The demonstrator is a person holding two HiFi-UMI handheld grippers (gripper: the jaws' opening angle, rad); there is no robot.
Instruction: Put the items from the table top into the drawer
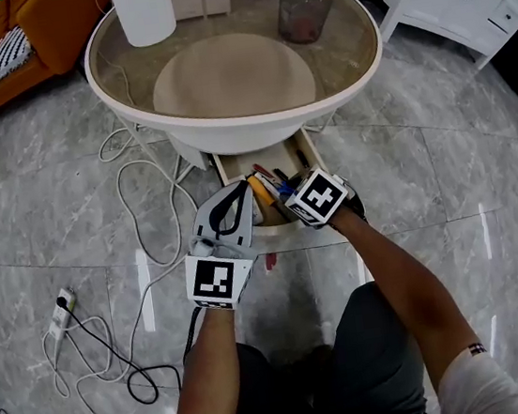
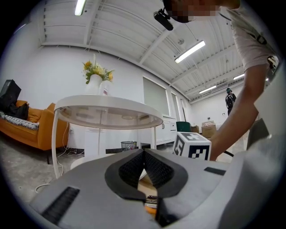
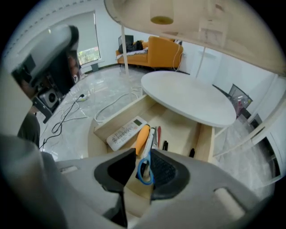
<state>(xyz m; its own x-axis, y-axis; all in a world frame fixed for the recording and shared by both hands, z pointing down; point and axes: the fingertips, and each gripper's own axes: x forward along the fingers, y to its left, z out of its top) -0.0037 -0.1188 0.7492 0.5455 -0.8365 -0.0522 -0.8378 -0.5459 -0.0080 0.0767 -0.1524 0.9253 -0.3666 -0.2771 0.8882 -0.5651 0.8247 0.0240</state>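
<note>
Round glass-topped desk [image 1: 356, 80] with its drawer [image 1: 231, 169] pulled out toward the person, seen from above in the head view. The right gripper [image 3: 143, 153] tilts steeply down into the front of the drawer; its jaws stand wide apart, and the blue handle loop of a pair of scissors [image 3: 145, 172] lies in the gap between them, close to one pad and clear of the other, so the jaws grip nothing. The scissors point away from the gripper along the drawer floor. Beside them in the drawer lie a white remote control [image 3: 125, 130], an orange stick-shaped item [image 3: 142, 138], a red pen [image 3: 158, 132] and black pens [image 3: 165, 145]; the remote lies nearest the drawer's side wall, the orange item between it and the scissors. The left gripper [image 2: 144, 153] is held level just in front of the drawer, left of the right gripper; its jaws meet at the tips with nothing between them. A white vase [image 1: 143, 8] stands at the far edge of the desk top and holds yellow flowers [image 2: 96, 69]. A wire waste bin [image 1: 304, 11] shows through the glass. White cables [image 1: 144, 197] trail across the grey tiled floor to a power strip [image 1: 60, 313], and an orange sofa [image 1: 37, 32] stands at the upper left.
</note>
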